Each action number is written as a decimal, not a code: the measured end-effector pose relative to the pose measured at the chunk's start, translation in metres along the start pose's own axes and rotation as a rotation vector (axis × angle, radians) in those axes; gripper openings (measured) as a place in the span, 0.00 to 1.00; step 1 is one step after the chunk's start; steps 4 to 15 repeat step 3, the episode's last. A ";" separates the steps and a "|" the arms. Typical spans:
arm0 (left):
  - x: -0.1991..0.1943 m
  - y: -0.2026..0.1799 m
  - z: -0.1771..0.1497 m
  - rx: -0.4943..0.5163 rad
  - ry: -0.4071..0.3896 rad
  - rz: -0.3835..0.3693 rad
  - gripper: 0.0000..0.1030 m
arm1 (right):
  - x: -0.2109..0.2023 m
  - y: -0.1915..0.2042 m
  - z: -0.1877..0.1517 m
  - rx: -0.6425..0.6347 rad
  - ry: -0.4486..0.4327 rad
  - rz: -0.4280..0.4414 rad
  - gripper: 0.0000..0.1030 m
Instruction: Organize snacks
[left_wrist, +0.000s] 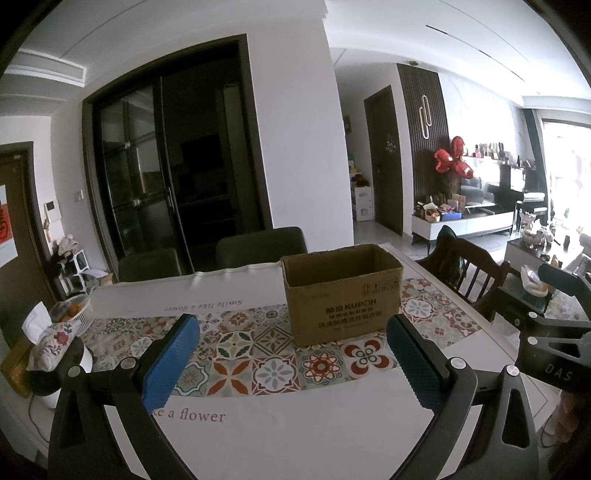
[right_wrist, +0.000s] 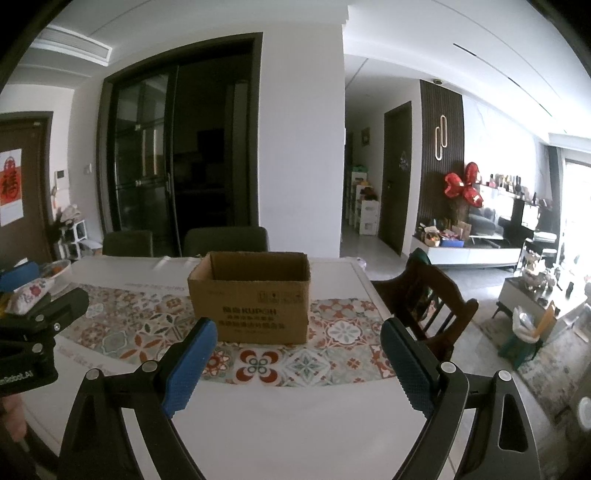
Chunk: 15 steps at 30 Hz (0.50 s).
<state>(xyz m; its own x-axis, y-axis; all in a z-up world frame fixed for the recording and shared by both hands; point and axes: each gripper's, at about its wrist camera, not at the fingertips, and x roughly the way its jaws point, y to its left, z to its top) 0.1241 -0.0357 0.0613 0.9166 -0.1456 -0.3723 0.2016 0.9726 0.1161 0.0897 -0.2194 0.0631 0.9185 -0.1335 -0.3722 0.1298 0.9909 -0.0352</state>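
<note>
An open brown cardboard box (left_wrist: 341, 295) printed KUPON stands upright on the patterned tablecloth (left_wrist: 258, 354) at the table's far middle; it also shows in the right wrist view (right_wrist: 255, 295). Its inside is hidden. No snacks are in view. My left gripper (left_wrist: 293, 354) is open and empty, hovering over the table on the near side of the box. My right gripper (right_wrist: 299, 363) is open and empty, likewise on the near side of the box. The right gripper's body shows at the right edge of the left wrist view (left_wrist: 554, 332).
A floral tissue pouch (left_wrist: 50, 338) and a white fruit basket (left_wrist: 74, 314) sit at the table's left end. Dark chairs (left_wrist: 258, 245) stand behind the table. A wooden chair (right_wrist: 424, 295) stands at the right end. The living room lies beyond.
</note>
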 end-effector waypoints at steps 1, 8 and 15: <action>0.000 0.000 0.000 -0.001 0.000 -0.002 1.00 | 0.000 0.000 0.000 -0.001 0.000 -0.001 0.88; 0.000 0.000 0.000 0.001 -0.002 0.000 1.00 | 0.000 -0.001 0.000 0.000 0.000 0.001 0.88; 0.000 0.000 0.000 0.001 -0.002 0.000 1.00 | 0.000 -0.001 0.000 0.000 0.000 0.001 0.88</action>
